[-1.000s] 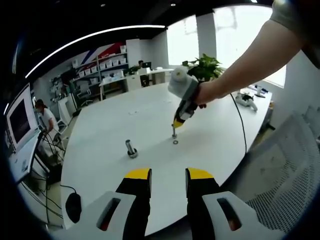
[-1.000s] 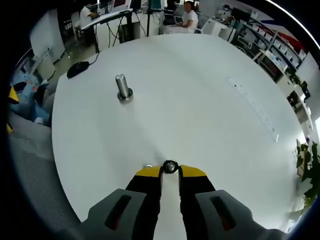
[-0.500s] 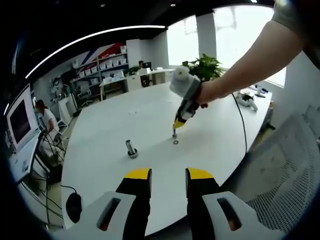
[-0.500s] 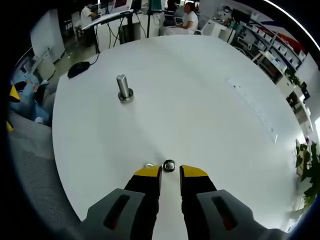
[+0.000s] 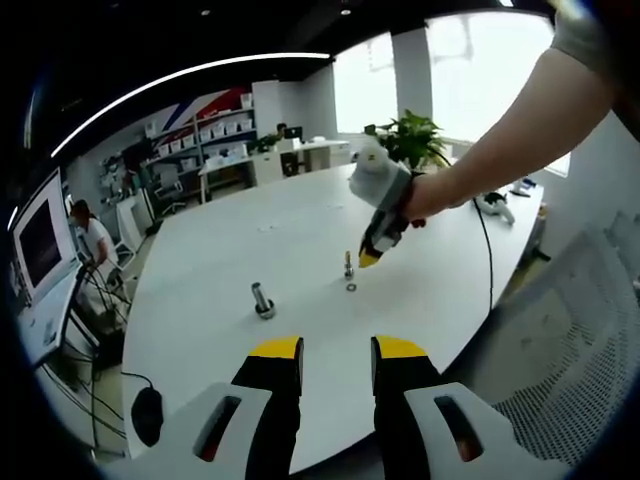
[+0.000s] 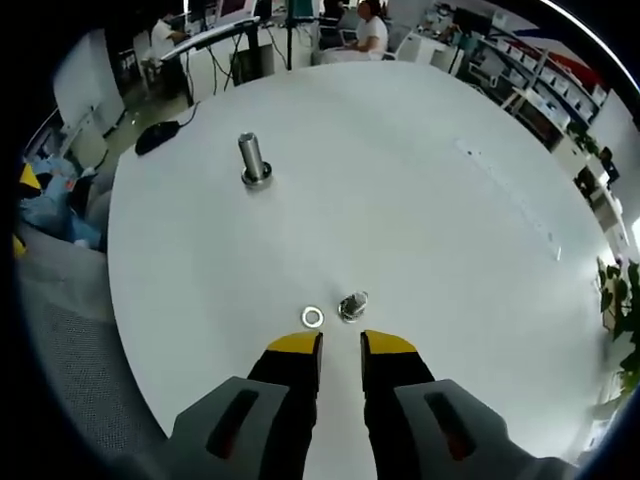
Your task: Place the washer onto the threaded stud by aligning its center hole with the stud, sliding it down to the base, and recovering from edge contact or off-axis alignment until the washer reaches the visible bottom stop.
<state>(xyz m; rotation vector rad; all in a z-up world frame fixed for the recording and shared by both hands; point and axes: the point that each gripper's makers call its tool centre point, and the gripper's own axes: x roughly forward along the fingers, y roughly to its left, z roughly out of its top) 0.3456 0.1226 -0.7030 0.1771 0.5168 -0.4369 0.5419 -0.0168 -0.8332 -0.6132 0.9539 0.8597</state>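
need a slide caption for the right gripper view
Open right claw above a white table, just behind a loose washer and short stud; a taller stud beyond.

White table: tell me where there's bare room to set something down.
On the white table, the stretch between the tall stud and the small stud is bare, as is the whole side toward the plant. It is crowded just ahead of the right gripper, around the loose washer.
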